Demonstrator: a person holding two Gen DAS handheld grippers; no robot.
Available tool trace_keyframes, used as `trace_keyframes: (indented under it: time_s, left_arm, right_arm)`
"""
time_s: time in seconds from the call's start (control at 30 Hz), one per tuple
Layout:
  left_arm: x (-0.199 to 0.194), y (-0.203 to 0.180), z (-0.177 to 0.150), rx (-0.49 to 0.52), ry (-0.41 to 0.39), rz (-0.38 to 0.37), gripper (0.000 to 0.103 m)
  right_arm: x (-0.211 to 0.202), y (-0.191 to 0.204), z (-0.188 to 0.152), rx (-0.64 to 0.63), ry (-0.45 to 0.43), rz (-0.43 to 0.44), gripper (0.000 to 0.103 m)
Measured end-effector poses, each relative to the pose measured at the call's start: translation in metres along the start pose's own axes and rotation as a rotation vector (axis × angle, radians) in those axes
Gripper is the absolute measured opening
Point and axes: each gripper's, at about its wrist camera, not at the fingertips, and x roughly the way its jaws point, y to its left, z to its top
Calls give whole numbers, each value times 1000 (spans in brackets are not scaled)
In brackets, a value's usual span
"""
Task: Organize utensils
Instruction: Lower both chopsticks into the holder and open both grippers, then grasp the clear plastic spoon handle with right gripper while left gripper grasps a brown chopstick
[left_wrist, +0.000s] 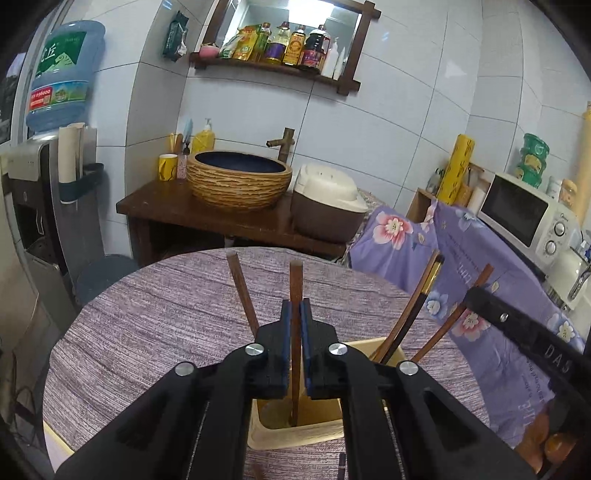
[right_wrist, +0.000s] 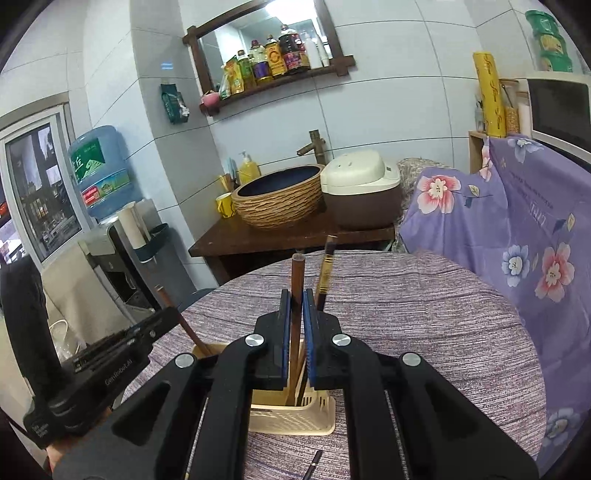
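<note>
Left gripper (left_wrist: 295, 314) clamped on brown chopstick (left_wrist: 296, 280), right gripper (right_wrist: 294, 306) likewise, over holder (right_wrist: 295, 417)

Chopsticks (left_wrist: 406, 306) in holder (left_wrist: 295, 432) on table (left_wrist: 166, 314), sink (left_wrist: 239, 179) behind.

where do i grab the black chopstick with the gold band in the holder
Grip the black chopstick on its free upper shaft near the gold band, coming from above: it leans up out of the beige holder, its lower end buried among other sticks.
</note>
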Motion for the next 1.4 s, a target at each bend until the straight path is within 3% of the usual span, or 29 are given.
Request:
trace_keyframes:
  time_s: [0.23,0.27,0.3,0.37,0.43,0.57,0.63,0.7,1.07,1.4]
  left_arm:
    - [-7,3,-2,-5,-17,-11,9]
    - [-10,2,-3,0,-24,-12,23]
    - [-17,1,-5,5,-42,-12,47]
    - [-30,2,-12,7,-85,-8,65]
    - [-39,2,-19,23,-91,-4,65]
    - [-45,7,-44,46,-39,-7,77]
    - [-43,10,-59,57,3,1,78]
    - [-39,15,-76,62,56,11,79]
    - [-30,41,-151,30,233,46,79]
    - [-27,40,-186,10,293,76,79]
  right_arm:
    - [-3,-8,-4,24,-6,9,9]
    - [-5,-8,-5,22,-11,6,13]
    - [-8,-8,-8,16,-23,-4,17]
    - [-17,-6,-13,-1,-52,-17,51]
    - [-26,-4,-20,-24,-80,-31,64]
    - [-35,5,-40,-109,-67,-60,65]
    - [-38,8,-58,-155,-56,-101,77]
    - [-40,8,-75,-181,-54,-130,81]
    - [-19,-9,-161,-117,181,-75,81]
    - [-18,-18,-212,-105,279,-209,80]
